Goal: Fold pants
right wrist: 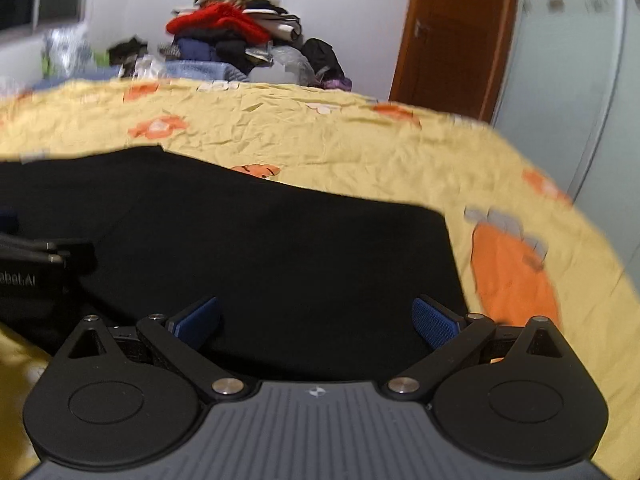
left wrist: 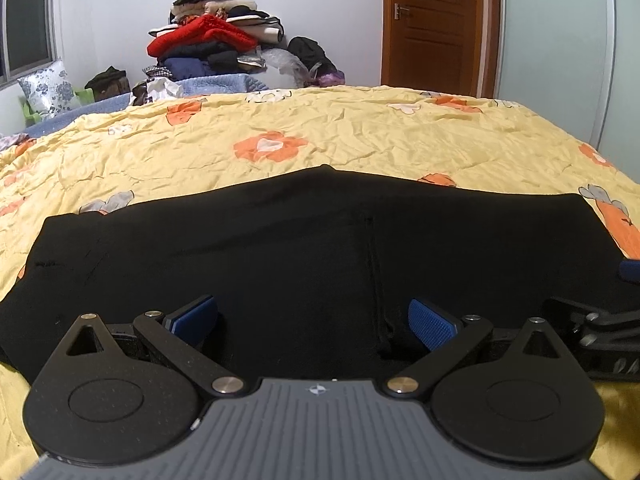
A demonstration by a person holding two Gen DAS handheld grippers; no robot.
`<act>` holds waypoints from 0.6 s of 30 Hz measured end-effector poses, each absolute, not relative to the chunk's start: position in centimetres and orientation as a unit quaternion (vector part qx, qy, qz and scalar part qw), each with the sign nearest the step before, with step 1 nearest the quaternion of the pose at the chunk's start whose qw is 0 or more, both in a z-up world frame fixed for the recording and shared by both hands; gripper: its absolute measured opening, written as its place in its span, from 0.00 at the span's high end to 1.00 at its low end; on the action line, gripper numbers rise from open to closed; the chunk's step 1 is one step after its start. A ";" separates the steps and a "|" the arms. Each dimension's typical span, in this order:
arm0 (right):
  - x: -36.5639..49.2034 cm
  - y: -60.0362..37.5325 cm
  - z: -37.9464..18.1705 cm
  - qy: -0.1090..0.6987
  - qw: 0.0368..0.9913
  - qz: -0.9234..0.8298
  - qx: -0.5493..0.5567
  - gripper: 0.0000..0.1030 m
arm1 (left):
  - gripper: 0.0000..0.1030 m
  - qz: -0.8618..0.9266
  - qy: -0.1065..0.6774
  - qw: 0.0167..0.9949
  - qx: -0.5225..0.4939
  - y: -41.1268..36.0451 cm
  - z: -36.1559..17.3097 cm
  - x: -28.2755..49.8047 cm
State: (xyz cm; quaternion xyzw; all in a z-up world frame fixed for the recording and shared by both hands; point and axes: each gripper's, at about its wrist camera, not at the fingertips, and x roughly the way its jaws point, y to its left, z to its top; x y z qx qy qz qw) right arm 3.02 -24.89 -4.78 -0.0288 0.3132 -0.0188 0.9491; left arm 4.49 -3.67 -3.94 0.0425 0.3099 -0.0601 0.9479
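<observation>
Both my left gripper (left wrist: pixel 313 322) and right gripper (right wrist: pixel 316 322) are hovering wide open, holding nothing, over the black pants (left wrist: pixel 280 240) just ahead, needing level bites on the near edge.

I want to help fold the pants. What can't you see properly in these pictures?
- Black pants, left wrist view: the near edge is hidden behind the left gripper; seams are lost in the dark cloth.
- Right wrist view: the pants' left end is cut off by the picture edge.
- Yellow quilt, right wrist view: blurred by motion.
- Clothes pile: too jumbled to tell items apart.
</observation>
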 end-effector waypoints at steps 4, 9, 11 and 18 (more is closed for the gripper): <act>2.7 -26.0 -4.2 0.314 0.949 -0.036 0.002 0.00 | 0.00 -0.060 0.306 0.949 0.044 -3.7 -4.0 4.3; 2.8 -25.4 -4.9 0.320 0.947 -0.034 -0.008 0.00 | 0.00 -0.063 0.309 0.948 0.040 -3.5 -4.0 4.3; 2.5 -25.3 -5.0 0.316 0.948 -0.035 -0.010 0.00 | 0.00 -0.065 0.310 0.948 0.037 -3.3 -3.9 4.2; 1.9 -24.4 -4.3 0.308 0.950 -0.043 -0.024 0.00 | 0.00 -0.070 0.311 0.948 0.027 -2.8 -3.7 4.0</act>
